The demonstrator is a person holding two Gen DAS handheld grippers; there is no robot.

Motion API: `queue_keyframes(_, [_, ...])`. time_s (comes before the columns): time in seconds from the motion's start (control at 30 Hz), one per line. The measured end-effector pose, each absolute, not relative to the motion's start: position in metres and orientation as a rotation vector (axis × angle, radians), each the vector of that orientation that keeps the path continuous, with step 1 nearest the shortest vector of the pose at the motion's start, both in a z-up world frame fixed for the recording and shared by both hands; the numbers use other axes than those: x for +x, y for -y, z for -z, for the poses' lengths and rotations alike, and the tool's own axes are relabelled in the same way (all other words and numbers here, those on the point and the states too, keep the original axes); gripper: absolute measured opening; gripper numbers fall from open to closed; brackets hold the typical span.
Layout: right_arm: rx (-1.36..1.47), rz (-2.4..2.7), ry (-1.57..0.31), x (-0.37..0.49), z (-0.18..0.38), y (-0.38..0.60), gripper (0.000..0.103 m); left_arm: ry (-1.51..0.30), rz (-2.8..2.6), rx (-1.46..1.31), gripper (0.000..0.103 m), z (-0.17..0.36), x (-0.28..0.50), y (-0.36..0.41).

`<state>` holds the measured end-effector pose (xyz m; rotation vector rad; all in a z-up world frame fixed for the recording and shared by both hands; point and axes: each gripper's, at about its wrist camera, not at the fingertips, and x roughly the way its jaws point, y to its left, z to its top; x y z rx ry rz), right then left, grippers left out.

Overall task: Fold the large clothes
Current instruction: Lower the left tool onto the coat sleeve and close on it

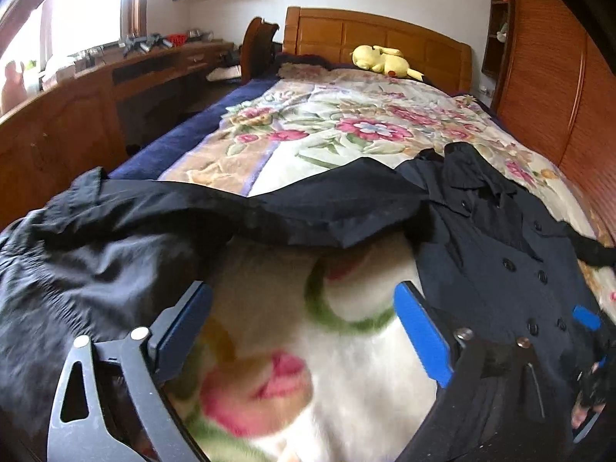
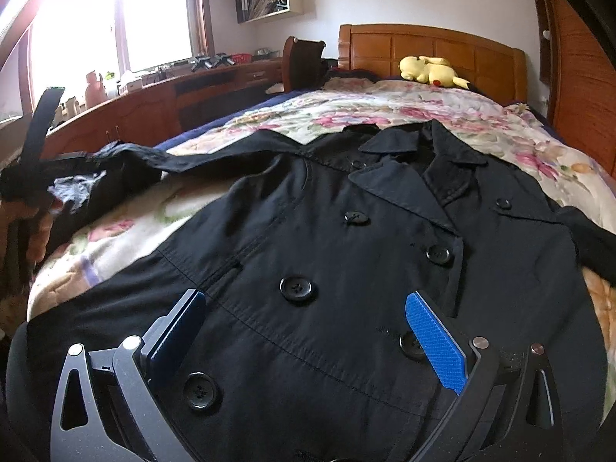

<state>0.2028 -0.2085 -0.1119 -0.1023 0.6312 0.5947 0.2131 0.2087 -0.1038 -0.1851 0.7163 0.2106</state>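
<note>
A black double-breasted coat [image 2: 346, 254] lies front side up on a floral blanket [image 2: 481, 115] spread over the bed, collar toward the far wooden headboard [image 2: 431, 50]. One sleeve [image 2: 184, 158] extends to the left across the blanket toward the left edge of the bed.

Right gripper [image 2: 308, 331]: jaws spread wide, nothing between the blue pads. It is positioned directly above the near part of the coat front. A large button [image 2: 296, 288] shows between the fingers, just beyond the tips. A second button [image 2: 200, 389] sits beside the left finger, and a third is partly hidden behind the right finger. Contact between fingers and fabric cannot be determined.

Left gripper [image 1: 304, 308]: jaws spread wide, holding nothing. Only blurred blanket shows between the pads. The extended sleeve [image 1: 231, 208] crosses the view just beyond the fingertips. Bunched black fabric lies against the outer side of the left finger, and the buttoned coat body [image 1: 500, 261] lies just beyond the right finger. The left wrist view also shows a blue pad of the other gripper at the far right edge, over the coat.

A yellow plush toy [image 2: 431, 71] rests at the far end of the bed against the headboard. A wooden desk [image 1: 127, 73] runs along the left wall under the window.
</note>
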Motion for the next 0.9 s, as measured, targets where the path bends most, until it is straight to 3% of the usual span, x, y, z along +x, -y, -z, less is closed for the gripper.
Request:
queue_keyframes(0.6, [-0.106,-0.585,-0.633,0.217,0.112,0.196,0.103,-0.791,-0.28,-0.362,0.045,0.127,0.27,-0.253])
queue_keyframes(0.87, [-0.106,-0.585,-0.632,0.216,0.112,0.196,0.103,-0.782,-0.351,-0.283,0.044,0.118,0.287,-0.256])
queue_keyframes(0.9, [-0.106,-0.584,-0.631,0.216,0.112,0.196,0.103,-0.786,-0.35,-0.28,0.037,0.119,0.29,-0.257])
